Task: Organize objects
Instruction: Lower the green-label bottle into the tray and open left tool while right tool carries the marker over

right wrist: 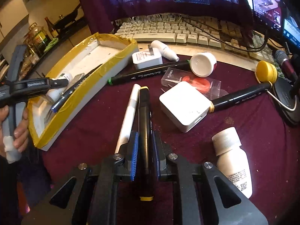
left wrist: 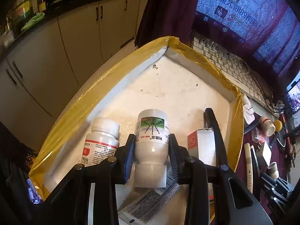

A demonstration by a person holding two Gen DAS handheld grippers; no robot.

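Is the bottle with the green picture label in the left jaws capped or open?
Capped. The bottle with the green picture label has its white cap on, pointing toward the camera, over the yellow-taped tray.

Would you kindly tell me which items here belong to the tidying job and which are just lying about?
Job: white bottle in left claw; black marker in right claw; yellow-taped tray.
Lying about: keyboard, microphone, screen.

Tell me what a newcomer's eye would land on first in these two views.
First, the yellow-taped white foam tray, where the left gripper clamps a white plastic bottle with a green picture label. Next, the right gripper closed on a black marker with yellow ends, lying on the maroon cloth beside a white marker.
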